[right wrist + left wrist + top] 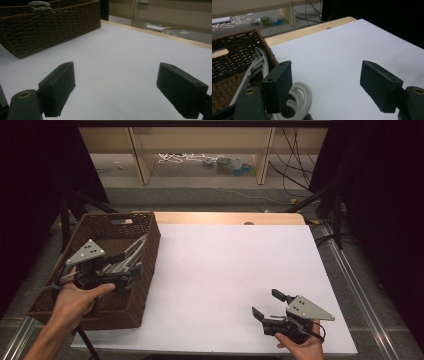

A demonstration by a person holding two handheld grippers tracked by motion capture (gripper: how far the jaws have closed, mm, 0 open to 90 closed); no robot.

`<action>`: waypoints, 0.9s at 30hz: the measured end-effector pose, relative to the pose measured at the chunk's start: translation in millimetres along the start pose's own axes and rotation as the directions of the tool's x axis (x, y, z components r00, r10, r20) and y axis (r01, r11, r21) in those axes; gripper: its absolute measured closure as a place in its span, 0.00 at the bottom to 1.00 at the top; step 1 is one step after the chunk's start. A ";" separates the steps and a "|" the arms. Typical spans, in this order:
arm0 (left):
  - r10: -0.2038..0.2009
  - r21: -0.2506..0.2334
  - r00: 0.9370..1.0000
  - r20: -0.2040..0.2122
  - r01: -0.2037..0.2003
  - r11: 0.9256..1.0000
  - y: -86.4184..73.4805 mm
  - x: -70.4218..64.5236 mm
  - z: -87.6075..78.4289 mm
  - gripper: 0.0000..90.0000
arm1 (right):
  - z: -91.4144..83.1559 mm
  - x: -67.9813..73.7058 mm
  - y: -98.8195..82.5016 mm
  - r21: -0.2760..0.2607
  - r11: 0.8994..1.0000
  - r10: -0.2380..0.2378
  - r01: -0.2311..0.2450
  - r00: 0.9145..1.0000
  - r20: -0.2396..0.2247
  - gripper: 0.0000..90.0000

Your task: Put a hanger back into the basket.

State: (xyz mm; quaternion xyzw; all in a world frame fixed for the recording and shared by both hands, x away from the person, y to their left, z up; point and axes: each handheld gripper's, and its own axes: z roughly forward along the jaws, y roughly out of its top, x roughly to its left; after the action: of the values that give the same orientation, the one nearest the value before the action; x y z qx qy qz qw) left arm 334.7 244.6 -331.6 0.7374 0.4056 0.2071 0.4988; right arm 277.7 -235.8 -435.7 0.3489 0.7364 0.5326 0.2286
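High view: left tool [131, 265] sits over the wicker basket [148, 251] at about 9 o'clock on the white surface [225, 285], jaws spread wide, nothing pinched between them. No earlier frame to compare. The grey plastic hangers [131, 251] lie inside the basket, leaning against its right-hand wall; hooks curl up at the near end, seen pale and looped just behind the left jaw in the left gripper view [298, 96].

Long axis of the hangers: runs roughly from 7 o'clock to 1 o'clock along the basket wall, hook end toward the person, far end propped high against the rim.

Right tool [269, 306] rests low at 5 o'clock, jaws equally wide apart, empty, well apart from the basket.

Risks, as judged:
- Left jaw close to the hook loops; pulling away could snag one and drag the bundle up over the rim.
- Hangers are propped, not flat; a knock on the wall could slide them or tip them out onto the surface.
- Trailing cable may catch the weave.
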 end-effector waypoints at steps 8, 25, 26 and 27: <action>0.007 -0.027 0.999 0.044 -0.006 1.000 -2.5 -23.2 12.0 0.27 | 0.2 0.2 -0.1 -0.001 1.000 0.001 -0.001 1.000 -0.002 0.18; -0.004 -0.055 0.992 0.128 0.011 0.998 -15.5 -54.3 39.6 0.19 | 2.0 -3.6 -0.4 -0.016 1.000 -0.007 0.007 1.000 -0.002 0.18; -0.006 -0.058 0.992 0.127 0.014 0.998 -16.8 -56.0 41.1 0.19 | 2.0 -3.6 -0.4 -0.016 1.000 -0.007 0.007 1.000 -0.002 0.18; 0.009 -0.067 0.992 0.128 0.000 0.998 -19.8 -58.6 44.3 0.19 | 3.0 -3.6 -0.8 -0.020 1.000 -0.006 0.006 1.000 -0.003 0.18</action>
State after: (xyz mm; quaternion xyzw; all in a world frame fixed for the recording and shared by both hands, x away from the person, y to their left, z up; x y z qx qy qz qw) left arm 324.1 175.8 -362.1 0.7330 0.3640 0.1741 0.5476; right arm 282.0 -236.8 -437.6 0.3436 0.7323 0.5399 0.2328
